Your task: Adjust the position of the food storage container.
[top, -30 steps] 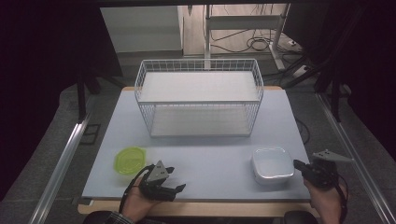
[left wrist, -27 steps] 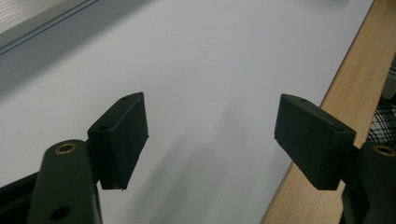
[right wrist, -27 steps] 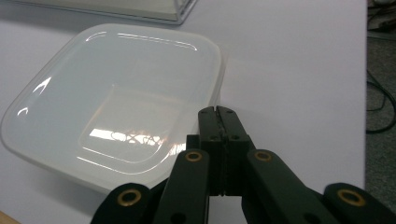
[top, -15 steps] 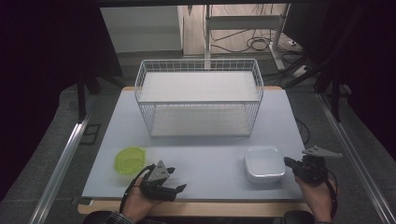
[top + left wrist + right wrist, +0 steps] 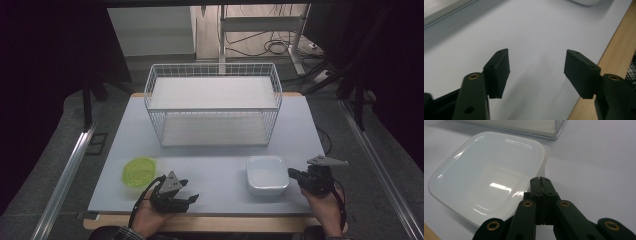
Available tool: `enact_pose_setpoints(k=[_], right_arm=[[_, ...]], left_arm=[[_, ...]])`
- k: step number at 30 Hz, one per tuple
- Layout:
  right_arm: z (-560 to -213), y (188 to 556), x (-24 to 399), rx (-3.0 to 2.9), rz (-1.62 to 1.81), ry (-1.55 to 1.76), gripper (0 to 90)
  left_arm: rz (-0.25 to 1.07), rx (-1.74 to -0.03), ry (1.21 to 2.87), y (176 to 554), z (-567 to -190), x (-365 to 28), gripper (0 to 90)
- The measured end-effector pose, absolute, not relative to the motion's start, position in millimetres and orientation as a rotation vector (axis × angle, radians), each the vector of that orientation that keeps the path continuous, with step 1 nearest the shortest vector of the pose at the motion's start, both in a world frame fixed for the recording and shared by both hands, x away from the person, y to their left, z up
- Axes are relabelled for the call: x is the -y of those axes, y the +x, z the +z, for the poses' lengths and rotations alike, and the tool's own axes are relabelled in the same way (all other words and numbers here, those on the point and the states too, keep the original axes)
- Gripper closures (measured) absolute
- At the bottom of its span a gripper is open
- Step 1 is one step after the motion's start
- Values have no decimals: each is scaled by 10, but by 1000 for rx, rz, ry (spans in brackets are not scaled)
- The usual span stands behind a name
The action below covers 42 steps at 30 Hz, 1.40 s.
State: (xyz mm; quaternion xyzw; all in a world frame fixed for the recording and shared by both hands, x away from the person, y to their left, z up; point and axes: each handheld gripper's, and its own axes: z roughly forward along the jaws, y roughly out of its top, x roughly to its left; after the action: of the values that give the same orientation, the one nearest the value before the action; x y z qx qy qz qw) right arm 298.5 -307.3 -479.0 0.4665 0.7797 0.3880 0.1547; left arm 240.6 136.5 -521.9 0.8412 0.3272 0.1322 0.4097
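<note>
Lying just beside the closed right gripper (image 5: 541,180): white dish (image 5: 486,180).

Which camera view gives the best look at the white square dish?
The right gripper view: the white square dish sits close up, showing its glossy empty inside and rounded rim, with the shut jaws at its near edge. The high view shows the dish whole but small. The left gripper view catches a sliver at the top edge.
</note>
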Motion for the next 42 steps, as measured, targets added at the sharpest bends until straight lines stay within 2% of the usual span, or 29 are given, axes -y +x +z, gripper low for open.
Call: enact_pose_setpoints(k=[9,14,15,17,18,23,42], right_arm=[[-4825,3051,2756,-2289,1163,1287,896],[-4848,3077,2575,-2314,1201,1297,897],[-4853,3084,2516,-2323,1205,1279,897],[-4856,3086,2500,-2325,1206,1274,897],[-4857,3088,2480,-2326,1206,1270,897],[-4869,3084,2342,-2362,1226,1238,897],[-4936,3077,1782,-2455,1274,1095,897]], left_arm=[[354,-864,2085,2463,-5202,-1380,494],[345,-884,2066,2525,-5205,-1349,596],[358,-888,2065,2555,-5206,-1328,656],[362,-889,2062,2572,-5202,-1319,671],[364,-890,2055,2589,-5199,-1309,719],[350,-906,2045,2640,-5208,-1292,791],[307,-992,1980,2743,-5214,-1397,806]])
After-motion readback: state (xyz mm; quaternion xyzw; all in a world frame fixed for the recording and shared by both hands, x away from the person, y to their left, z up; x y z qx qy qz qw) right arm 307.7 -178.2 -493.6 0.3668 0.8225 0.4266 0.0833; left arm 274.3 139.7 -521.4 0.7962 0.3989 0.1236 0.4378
